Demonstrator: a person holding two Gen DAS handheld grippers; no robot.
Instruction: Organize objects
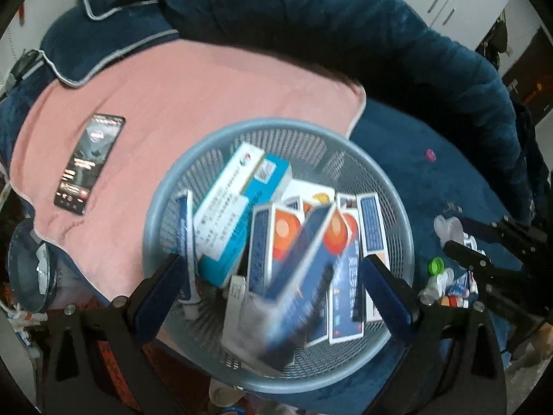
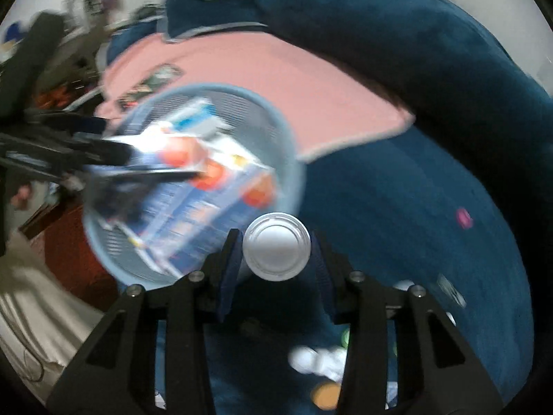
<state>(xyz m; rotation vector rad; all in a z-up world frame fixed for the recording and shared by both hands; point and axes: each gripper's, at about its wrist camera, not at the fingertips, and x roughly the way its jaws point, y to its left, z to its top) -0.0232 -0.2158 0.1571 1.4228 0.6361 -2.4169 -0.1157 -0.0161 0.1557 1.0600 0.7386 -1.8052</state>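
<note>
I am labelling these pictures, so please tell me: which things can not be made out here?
- Falling box, left view: motion blur hides its print.
- Basket contents, right view: blurred.
- Bottle, right view: only its round end shows between the pads.
- Small items, left view: too small.

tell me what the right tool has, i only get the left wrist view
Observer: The right tool is shut on a white bottle, seen end-on with both pads against its sides.
Operator: is it at the basket yet
Observer: Close. In the right wrist view the bottle's end overlaps the basket's near rim, though how high it is I can't tell.
Operator: is my left tool in its way
Observer: Possibly. From that side the left tool reaches in over the boxes from the basket's left, blurred.
</note>
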